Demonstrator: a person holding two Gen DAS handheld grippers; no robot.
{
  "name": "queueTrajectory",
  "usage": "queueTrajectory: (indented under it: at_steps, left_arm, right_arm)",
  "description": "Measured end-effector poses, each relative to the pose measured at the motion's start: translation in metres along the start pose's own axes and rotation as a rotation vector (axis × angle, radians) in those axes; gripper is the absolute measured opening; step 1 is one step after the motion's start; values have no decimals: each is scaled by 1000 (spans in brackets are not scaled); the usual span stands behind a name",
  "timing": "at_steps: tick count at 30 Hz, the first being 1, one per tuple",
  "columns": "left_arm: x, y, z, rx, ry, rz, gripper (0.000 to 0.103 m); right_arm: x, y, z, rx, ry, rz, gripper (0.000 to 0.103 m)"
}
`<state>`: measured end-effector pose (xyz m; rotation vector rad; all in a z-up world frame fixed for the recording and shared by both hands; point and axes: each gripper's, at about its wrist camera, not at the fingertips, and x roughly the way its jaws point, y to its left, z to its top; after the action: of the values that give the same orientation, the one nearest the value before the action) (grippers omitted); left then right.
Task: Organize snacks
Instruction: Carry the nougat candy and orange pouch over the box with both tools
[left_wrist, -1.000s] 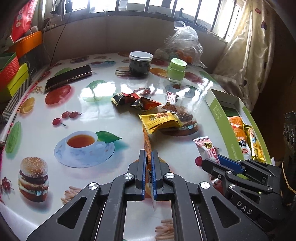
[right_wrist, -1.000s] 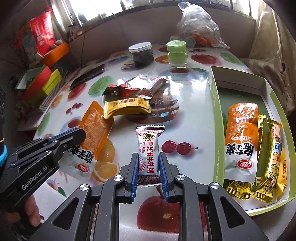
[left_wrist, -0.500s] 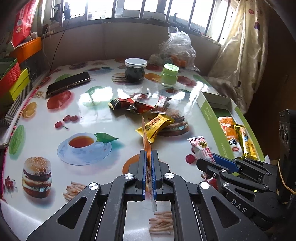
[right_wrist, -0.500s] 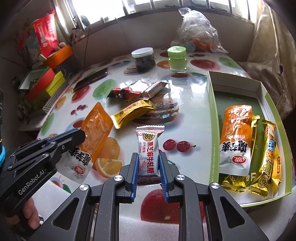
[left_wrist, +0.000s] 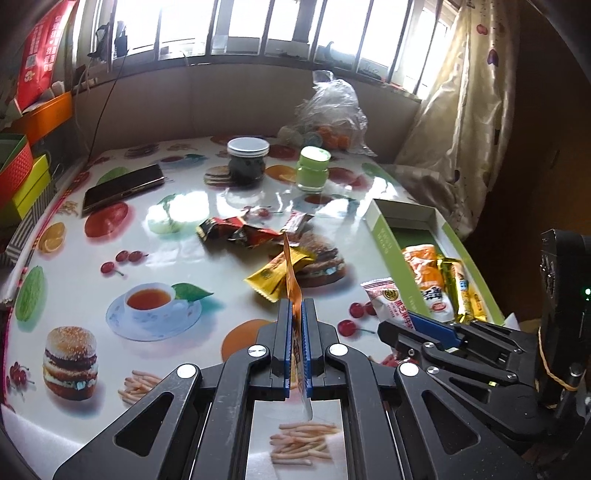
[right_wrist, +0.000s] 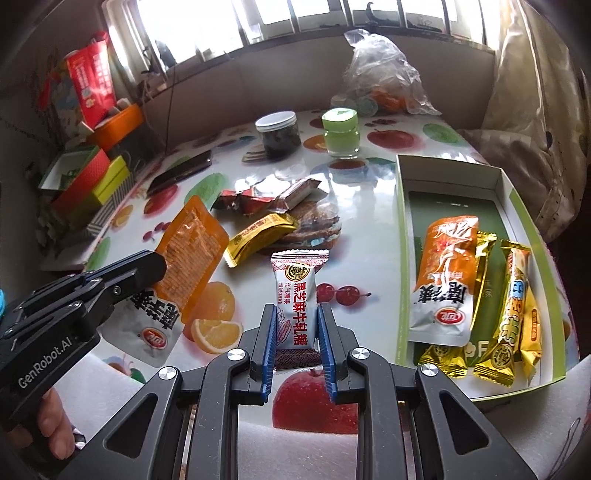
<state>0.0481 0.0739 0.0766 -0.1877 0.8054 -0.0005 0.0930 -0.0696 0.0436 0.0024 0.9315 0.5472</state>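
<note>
**Snacks gripped in both claws beside green box**

Orange packet (right_wrist: 192, 243) sits clamped edge-on in the left gripper (left_wrist: 295, 314), jaws nearly closed. White nougat candy (right_wrist: 295, 299), red lettering, is pinched by the right gripper (right_wrist: 295, 325), left of the green box (right_wrist: 402, 229). Only the right wrist view shows the packet's flat face.

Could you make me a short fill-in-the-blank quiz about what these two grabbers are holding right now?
1. The left gripper is shut on an ____ snack pouch.
2. The right gripper is shut on a ____ candy packet.
3. The green-rimmed box already holds ____ orange pouch.
4. The dark jar has a ____ lid.

Answers: orange; white; one; white
</note>
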Motion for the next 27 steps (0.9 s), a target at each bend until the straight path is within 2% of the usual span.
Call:
queueTrajectory:
  at_steps: [10, 14, 27]
  left_arm:
    - [0, -21, 8, 34, -7, -40, 5]
    - [1, -28, 13, 34, -10, -80, 5]
    - [12, -68, 24, 82, 1, -161, 5]
  right_arm:
    - [-16, -18, 1, 35, -31, -22, 21]
    - [-23, -27, 1, 54, -46, -36, 21]
    - [-50, -72, 1, 140, -96, -102, 20]
